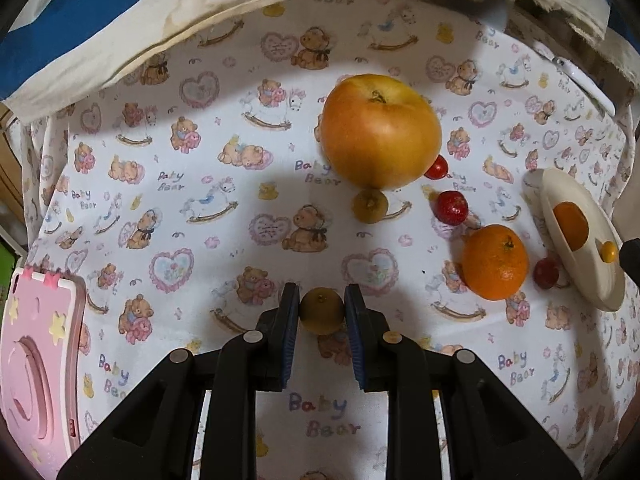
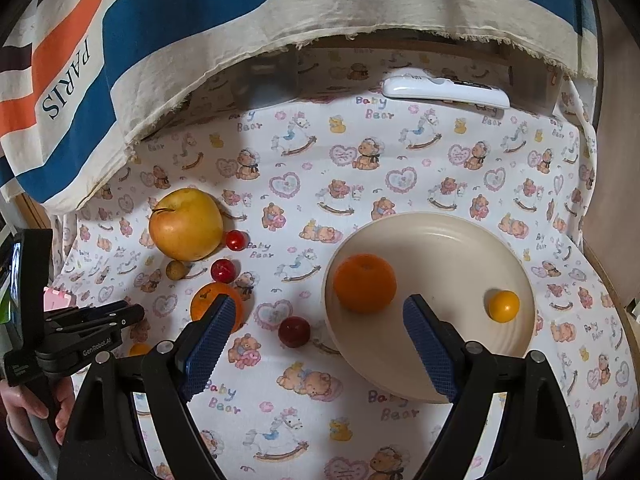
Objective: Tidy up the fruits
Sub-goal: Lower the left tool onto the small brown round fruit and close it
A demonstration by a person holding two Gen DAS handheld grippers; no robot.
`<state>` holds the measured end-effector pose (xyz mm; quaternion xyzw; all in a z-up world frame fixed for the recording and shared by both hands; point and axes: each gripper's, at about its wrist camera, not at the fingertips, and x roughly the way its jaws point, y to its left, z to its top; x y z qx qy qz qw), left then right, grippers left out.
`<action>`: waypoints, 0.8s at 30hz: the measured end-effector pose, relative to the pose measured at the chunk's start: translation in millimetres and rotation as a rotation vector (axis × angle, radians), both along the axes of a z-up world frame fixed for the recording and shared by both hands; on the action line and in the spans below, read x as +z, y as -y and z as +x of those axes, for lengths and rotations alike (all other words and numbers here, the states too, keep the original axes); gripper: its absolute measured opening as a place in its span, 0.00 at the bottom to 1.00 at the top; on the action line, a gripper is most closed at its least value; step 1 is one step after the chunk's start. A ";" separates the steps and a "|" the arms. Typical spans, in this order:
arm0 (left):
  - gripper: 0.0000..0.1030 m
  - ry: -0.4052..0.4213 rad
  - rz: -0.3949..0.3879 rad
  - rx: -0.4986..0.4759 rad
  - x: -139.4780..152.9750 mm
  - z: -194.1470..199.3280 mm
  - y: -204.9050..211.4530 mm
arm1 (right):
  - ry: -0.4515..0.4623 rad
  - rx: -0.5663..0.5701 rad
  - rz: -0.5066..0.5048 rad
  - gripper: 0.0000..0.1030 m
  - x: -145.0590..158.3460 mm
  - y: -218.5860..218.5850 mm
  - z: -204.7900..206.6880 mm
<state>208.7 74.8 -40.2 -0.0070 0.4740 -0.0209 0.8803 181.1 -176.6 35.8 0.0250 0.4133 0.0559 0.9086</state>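
Cream plate (image 2: 472,240) holds two fruits so far: one mandarin (image 2: 365,283) and a little yellow-orange round fruit (image 2: 503,305). Task looks partly done, perhaps a third, judging by what lies loose.

Left gripper (image 1: 322,310) is clamped narrow on a small olive-brown fruit (image 1: 322,312), pads pressing both its sides, low over the cloth; whether it has cleared the surface I cannot tell. Right gripper (image 2: 318,314) stands wide with nothing between its fingers, poised over the plate's near-left rim (the mandarin shows beyond the gap, not in it).

Still off the plate:
- large yellow-red apple (image 1: 380,132)
- second olive-brown fruit (image 1: 370,205), just below the apple
- two red cherry-sized fruits (image 1: 451,207) beside it, one partly tucked behind the apple
- second mandarin (image 1: 495,262)
- dark red fruit (image 2: 294,331), close by the plate's left edge

Likely next: carry the held fruit over to the plate, then work through the cluster.

Surface is a white cloth printed with bears, hearts and rocking horses (image 2: 304,432), lying fairly flat. Striped fabric lettered PARIS (image 2: 120,40) hangs at the back. White remote-like device (image 2: 446,90) lies at the far edge; pink toy-like object (image 1: 36,364) at the left. Lighting is dim, shadows soft.
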 end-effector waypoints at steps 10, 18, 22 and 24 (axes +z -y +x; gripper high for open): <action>0.21 -0.049 0.032 -0.006 -4.4 2.5 5.8 | -0.008 -0.002 -0.007 0.84 -3.6 0.3 0.2; 0.21 0.029 -0.011 0.004 13.6 -9.3 0.9 | -0.013 -0.002 -0.008 0.84 -5.9 0.1 0.4; 0.21 0.127 -0.008 -0.005 28.7 -17.5 -1.5 | -0.030 0.014 0.010 0.84 -9.7 -1.8 2.8; 0.21 0.174 0.015 -0.002 34.3 -21.6 -2.1 | -0.052 0.016 0.013 0.84 -14.7 -4.1 5.4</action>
